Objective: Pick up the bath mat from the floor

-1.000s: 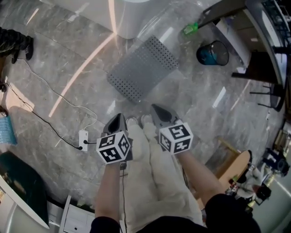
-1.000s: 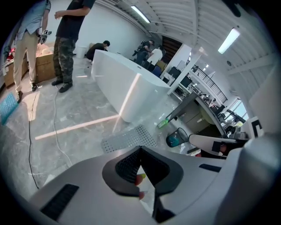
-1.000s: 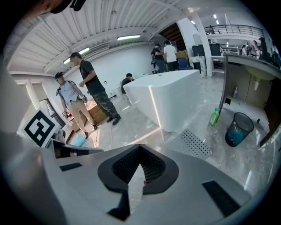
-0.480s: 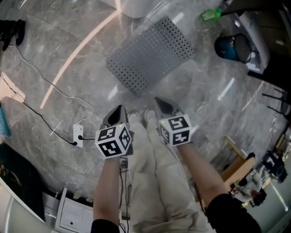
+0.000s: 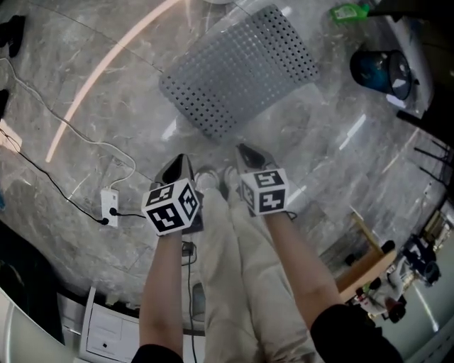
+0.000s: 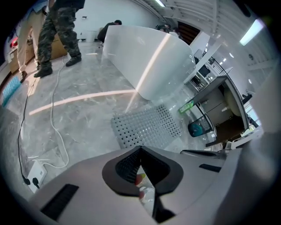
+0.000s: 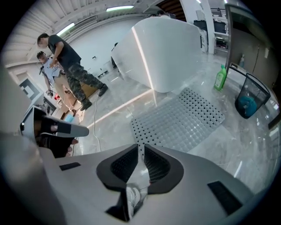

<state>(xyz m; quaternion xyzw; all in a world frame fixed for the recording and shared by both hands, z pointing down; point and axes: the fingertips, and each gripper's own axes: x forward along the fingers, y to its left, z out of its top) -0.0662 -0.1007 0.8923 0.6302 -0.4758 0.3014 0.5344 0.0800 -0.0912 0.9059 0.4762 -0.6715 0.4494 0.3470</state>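
Observation:
The bath mat [image 5: 237, 71] is a grey perforated sheet lying flat on the marble floor. It also shows ahead in the left gripper view [image 6: 147, 127] and in the right gripper view [image 7: 180, 118]. Both grippers hang side by side above the person's shoes, a short way in front of the mat's near edge. The left gripper [image 5: 177, 164] has its jaws together and empty [image 6: 140, 149]. The right gripper [image 5: 246, 151] holds nothing; its jaws are opening, with only a thin slit at the tips [image 7: 141, 147].
A white bathtub [image 6: 145, 57] stands just behind the mat. A teal waste bin [image 5: 386, 71] and a green bottle [image 5: 350, 12] sit to the right. A white cable and power strip [image 5: 108, 205] lie on the left. People [image 7: 70, 66] stand farther back.
The mat has come closer and lower in the head view, and both grippers sit a little nearer its front edge. Neither gripper has taken hold of anything.

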